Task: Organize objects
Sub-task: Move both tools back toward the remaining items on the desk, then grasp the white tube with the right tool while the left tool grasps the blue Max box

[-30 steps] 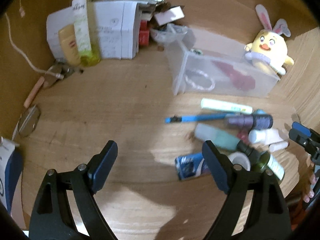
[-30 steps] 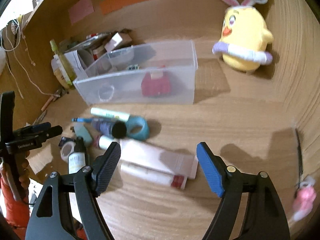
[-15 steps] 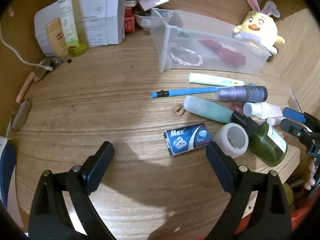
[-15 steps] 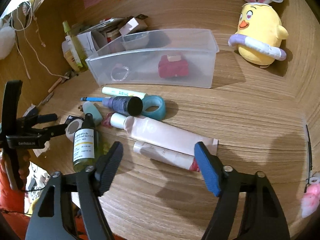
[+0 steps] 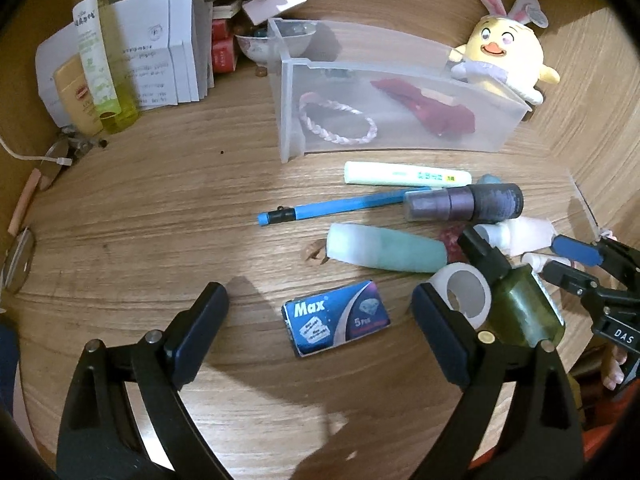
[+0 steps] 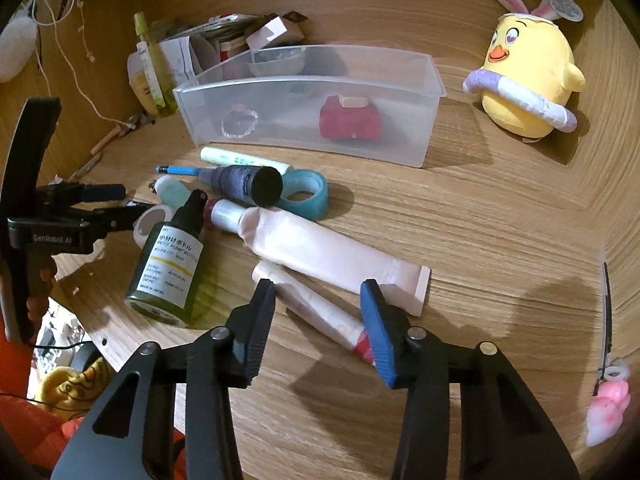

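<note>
A clear plastic bin [image 5: 400, 120] [image 6: 308, 120] holds a pink bracelet [image 5: 338, 122] and a red item [image 5: 428, 108]. Loose items lie in front of it: a blue "Max" box [image 5: 336, 322], teal tube [image 5: 384, 248], blue pen [image 5: 332, 206], purple bottle [image 6: 244, 182], green bottle [image 6: 170, 264], white tape roll [image 5: 466, 294], teal ring [image 6: 304, 192], and two pink tubes [image 6: 332, 256] [image 6: 316, 308]. My left gripper [image 5: 320, 316] is open with the Max box between its fingers. My right gripper [image 6: 318, 300] is open, straddling the smaller pink tube.
A yellow chick plush [image 6: 528, 84] sits at the back right. Paper boxes [image 5: 160, 64] and a yellow-green bottle [image 5: 100, 52] stand at the back left with a cable [image 5: 24, 156]. The wooden desk edge [image 6: 92, 320] is near the green bottle.
Both grippers have moved forward and down toward the loose items. The right gripper's jaws have narrowed around the smaller pink tube. The left gripper now frames the Max box.
</note>
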Available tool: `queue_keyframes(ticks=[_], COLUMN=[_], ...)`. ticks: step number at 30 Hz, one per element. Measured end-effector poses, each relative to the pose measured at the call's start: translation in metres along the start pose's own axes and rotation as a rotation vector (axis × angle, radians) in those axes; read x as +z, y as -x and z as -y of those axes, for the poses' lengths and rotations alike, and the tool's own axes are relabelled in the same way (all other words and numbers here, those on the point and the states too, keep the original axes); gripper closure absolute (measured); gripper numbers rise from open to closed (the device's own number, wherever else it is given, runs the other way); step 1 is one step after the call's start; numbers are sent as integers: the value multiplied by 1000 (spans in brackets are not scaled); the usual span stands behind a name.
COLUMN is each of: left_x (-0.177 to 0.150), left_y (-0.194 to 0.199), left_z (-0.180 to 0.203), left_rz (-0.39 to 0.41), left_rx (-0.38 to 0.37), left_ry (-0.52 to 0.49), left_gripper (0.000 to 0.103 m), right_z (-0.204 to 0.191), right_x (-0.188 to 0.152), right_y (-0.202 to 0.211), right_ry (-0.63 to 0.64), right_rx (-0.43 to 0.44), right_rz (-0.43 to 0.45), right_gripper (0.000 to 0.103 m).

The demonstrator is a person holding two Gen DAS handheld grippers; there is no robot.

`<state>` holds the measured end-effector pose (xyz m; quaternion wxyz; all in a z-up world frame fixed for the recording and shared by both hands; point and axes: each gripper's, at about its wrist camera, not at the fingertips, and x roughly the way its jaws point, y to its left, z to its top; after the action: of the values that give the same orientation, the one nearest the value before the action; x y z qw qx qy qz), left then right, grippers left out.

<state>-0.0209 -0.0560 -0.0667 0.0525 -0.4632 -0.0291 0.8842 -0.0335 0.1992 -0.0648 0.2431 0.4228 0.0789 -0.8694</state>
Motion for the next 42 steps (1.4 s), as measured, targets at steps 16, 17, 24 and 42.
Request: queue_keyframes(ticks=[16,17,24,42], left_x=[-13,-13,-12,24], left_y=[14,15,25,61], left_z=[-5,-4,-7,7], left_rz=[30,32,67,230], left_rx=[13,13,13,-33], left_ry=[28,29,55,39], left_gripper=[55,55,55,55], right_z=[0,0,5,13], right_x=[-5,-5,-3,35], right_y=[-1,0,11,44], right_ry=[-8,-13,-36,-48], right_rx=[5,6,6,-4], right_rz=[-1,-1,32,186], right_gripper=[89,89,89,89])
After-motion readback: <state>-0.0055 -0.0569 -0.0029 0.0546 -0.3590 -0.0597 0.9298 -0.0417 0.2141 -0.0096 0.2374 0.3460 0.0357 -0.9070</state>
